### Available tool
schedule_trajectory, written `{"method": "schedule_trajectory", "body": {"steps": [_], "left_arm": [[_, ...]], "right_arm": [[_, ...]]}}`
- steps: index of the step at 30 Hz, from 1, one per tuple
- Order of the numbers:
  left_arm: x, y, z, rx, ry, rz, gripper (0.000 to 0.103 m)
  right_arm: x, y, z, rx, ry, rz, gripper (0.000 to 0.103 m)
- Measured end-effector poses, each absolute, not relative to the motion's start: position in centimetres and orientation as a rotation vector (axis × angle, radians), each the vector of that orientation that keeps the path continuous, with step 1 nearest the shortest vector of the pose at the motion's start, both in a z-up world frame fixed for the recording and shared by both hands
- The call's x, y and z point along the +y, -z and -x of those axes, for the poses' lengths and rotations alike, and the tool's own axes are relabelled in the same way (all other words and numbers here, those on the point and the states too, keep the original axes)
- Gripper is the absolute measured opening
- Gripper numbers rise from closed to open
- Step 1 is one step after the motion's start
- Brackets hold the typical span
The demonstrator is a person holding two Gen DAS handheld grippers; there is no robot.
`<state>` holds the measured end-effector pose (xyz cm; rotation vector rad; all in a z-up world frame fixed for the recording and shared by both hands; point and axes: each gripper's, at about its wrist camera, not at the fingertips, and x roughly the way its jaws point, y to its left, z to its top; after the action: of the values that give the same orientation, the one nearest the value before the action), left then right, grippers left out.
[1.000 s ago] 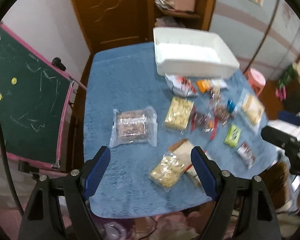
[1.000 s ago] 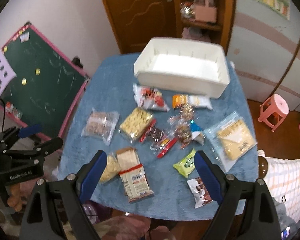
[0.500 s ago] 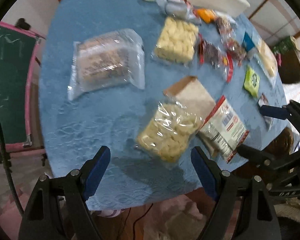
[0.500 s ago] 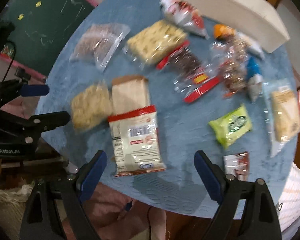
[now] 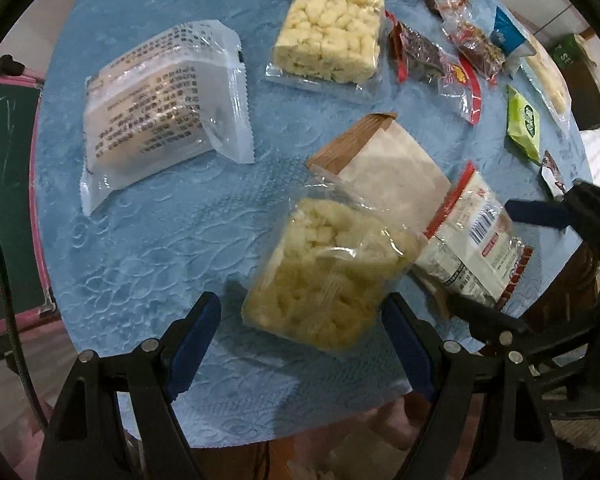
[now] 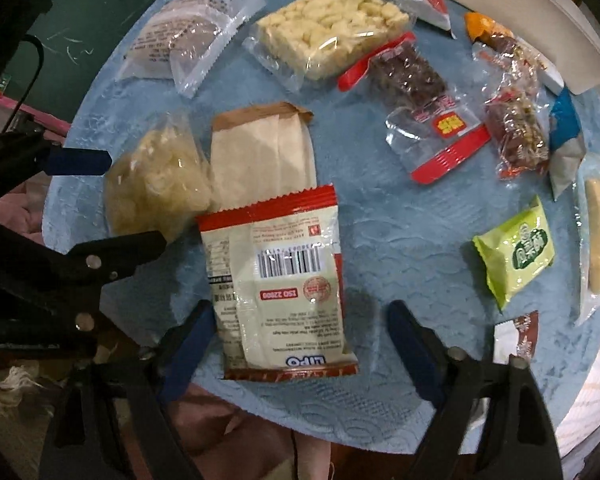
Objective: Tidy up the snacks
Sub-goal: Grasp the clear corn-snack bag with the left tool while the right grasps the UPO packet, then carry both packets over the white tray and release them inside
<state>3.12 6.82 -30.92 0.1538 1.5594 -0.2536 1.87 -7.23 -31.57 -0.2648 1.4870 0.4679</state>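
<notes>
Clearly, the main risk is a snag — the clear bag of puffed snacks (image 5: 332, 272) overlaps the brown paper bag (image 5: 388, 164), which lies under the red-edged packet (image 6: 280, 280), so closing on one could drag its neighbours off the counter (image 5: 152, 240) edge nearby. The left gripper (image 5: 300, 340) is wide open, the clear bag just ahead between its fingers. The right gripper (image 6: 296, 348) is open too — the red-edged packet sits between its fingers.
</notes>
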Motion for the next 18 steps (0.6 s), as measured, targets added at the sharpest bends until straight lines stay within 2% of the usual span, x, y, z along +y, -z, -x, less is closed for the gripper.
{"method": "schedule_trajectory", "body": {"steps": [3,4,5,7,12,18], "left_arm": [[6.8,31.3,-3.5,1.561,0.259,-0.146,0.081],[6.9,31.4,-3.6,1.563,0.273,-0.137,0.07],[6.9,31.5,-3.7,1.569,0.295,-0.118,0.065],[7.7,31.3,-4.3,1.574,0.299,-0.113,0.064],[8.1,29.5,-4.7,1.537,0.322,-0.14,0.064],[8.9,24.5,-6.1,1.427,0.362,-0.144,0.064]], "right_arm": [[-7.2,32.5,-2.0,1.504,-0.5,0.204,0.061],[-7.2,32.7,-2.0,1.503,-0.506,0.19,0.055],[-7.2,32.7,-2.1,1.505,-0.502,0.185,0.052],[-7.4,32.8,-2.2,1.508,-0.494,0.168,0.047],[-7.5,32.0,-2.8,1.474,-0.466,0.16,0.047],[-8.1,27.3,-2.7,1.392,-0.431,0.15,0.047]]}}
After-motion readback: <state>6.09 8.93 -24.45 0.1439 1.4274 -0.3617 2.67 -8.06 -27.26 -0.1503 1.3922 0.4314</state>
